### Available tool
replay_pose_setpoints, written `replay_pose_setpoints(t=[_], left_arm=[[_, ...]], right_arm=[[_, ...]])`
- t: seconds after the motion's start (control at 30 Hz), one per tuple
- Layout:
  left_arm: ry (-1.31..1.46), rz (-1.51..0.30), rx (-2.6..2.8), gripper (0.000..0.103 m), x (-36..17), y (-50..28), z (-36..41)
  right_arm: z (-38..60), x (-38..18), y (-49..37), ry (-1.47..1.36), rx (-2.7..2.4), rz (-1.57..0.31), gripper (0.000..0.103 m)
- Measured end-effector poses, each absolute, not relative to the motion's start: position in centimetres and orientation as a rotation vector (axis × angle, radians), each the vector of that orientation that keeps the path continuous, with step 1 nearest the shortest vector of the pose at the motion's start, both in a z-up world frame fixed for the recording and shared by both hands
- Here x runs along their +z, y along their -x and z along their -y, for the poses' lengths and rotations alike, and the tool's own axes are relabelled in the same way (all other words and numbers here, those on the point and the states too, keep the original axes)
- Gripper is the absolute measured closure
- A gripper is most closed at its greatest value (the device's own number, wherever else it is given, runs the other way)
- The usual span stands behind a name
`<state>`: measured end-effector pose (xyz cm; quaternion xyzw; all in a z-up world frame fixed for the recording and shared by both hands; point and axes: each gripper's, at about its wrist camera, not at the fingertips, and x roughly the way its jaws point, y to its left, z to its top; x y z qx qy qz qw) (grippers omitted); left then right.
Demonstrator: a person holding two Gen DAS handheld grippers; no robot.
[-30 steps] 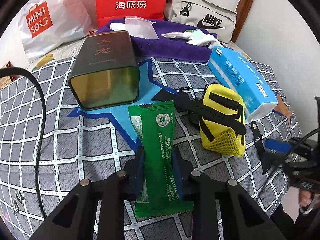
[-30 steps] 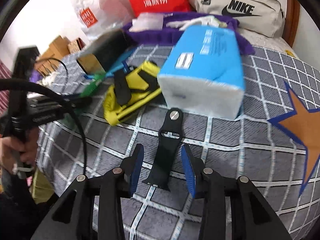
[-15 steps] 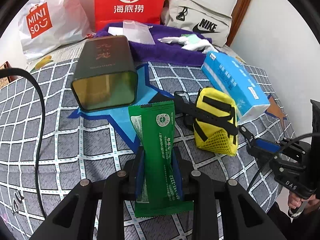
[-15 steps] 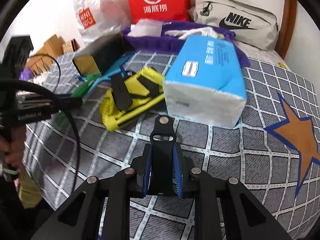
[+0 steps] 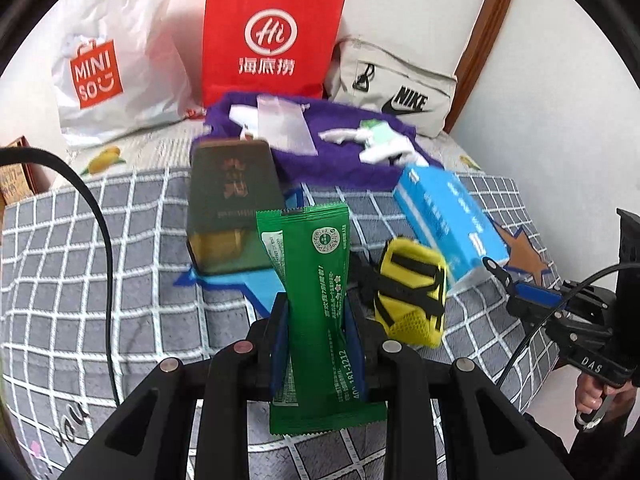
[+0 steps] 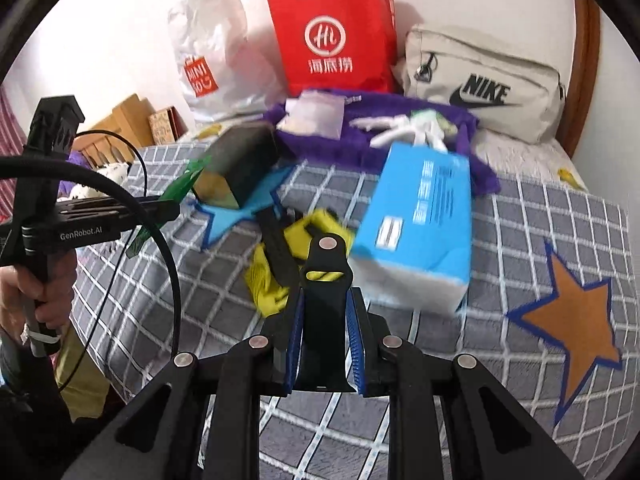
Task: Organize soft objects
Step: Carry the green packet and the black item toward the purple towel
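The left gripper [image 5: 317, 344] squeezes the green packet [image 5: 316, 312] above the checked bedspread [image 5: 100, 280]; the right gripper [image 6: 323, 344] pinches the black strap [image 6: 323, 320] — carry both slowly to the purple towel [image 5: 352, 160], holding tight.

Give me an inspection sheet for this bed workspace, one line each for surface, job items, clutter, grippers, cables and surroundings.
Surface: checked bedspread with star patches.
Job's things: green sachet and black strap are held; yellow pouch and blue tissue pack lie on the bed.
Clutter: dark tin on its side; purple towel with white bits on it.
Grippers: left gripper shut on the sachet; right gripper shut on the strap.
Cables: black cable loops on the left.
Surroundings: red paper bag, white plastic bag, beige Nike bag at the wall.
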<state>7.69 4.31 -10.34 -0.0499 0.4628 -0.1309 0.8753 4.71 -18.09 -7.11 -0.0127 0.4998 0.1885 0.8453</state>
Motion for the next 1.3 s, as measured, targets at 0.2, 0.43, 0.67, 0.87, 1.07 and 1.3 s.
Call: replay_pose_setpoints(t=[0.2,0.43,0.67,0.87,1.07,1.3], left_arm=[[0.090,-0.937,-0.269,0.078,-8.6,-9.0,-4.3],[0.086,-0.925,-0.280,0.078,-7.4,-11.6,-4.5],[0.092,-0.915,-0.272,0.078,-6.6,-15.6,-5.0],[0.111,-0.915,-0.276,0.078,-6.0,-20.2,-5.1],[0.113,-0.911,-0.279,0.078,-5.6,-24.8,-4.5],[0.138,-0.923,-0.292,0.078,-6.1,-29.1,-3.6]], right_arm=[[18.3,-5.4,-6.9,0.023,0.415,-1.003,0.081],[18.7,-4.2,-9.9,0.009,0.437,-0.964,0.081],[18.7,-4.3,-15.4,0.024,0.420,-0.946,0.081],[18.0,-4.7,-20.7,0.033,0.388,-0.931,0.082],[17.0,-5.0,-25.0,0.048,0.333,-0.914,0.081],[16.2,-5.7,-29.1,0.053,0.294,-0.894,0.081]])
